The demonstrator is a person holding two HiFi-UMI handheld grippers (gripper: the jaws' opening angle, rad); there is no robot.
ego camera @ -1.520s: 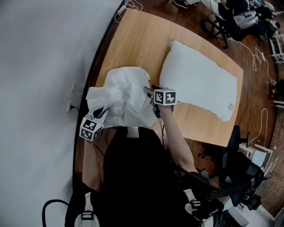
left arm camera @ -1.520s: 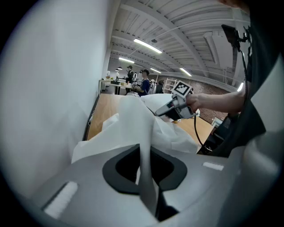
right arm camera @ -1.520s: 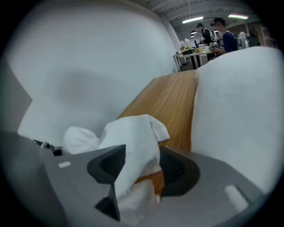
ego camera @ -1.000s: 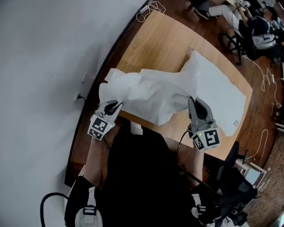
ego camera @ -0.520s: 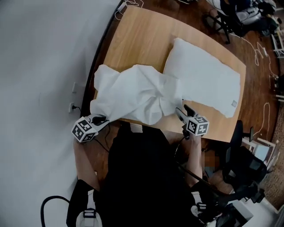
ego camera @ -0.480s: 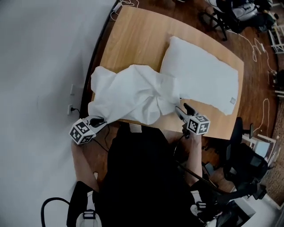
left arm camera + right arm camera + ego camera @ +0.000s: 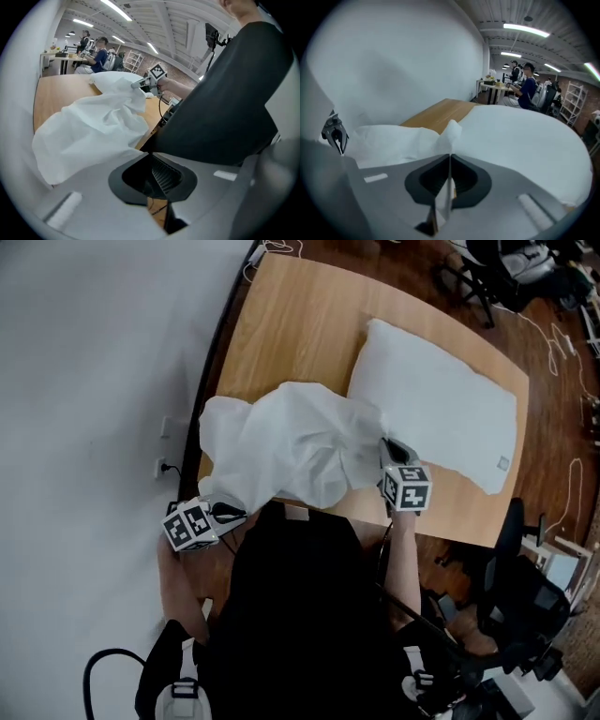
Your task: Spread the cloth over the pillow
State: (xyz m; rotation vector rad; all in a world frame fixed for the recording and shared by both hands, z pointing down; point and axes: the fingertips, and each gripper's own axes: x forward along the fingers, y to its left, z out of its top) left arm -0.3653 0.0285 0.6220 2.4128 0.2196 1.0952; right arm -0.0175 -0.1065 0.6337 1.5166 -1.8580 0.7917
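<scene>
Wooden table (image 7: 291, 324) is shared by pillow (image 7: 441, 418) and cloth (image 7: 281, 451). Limp, light cloth is clamped at its edges — by left tool (image 7: 232, 514) and right tool (image 7: 388, 446).

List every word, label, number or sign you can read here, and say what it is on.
No readable text.
Tag on the pillow: too small to read.
Left cube and right cube: black-and-white square markers, no letters or digits.

Readable text: none is showing.
Tag (image 7: 503, 463) on the pillow (image 7: 441, 409): its print is appearing too small to read.
</scene>
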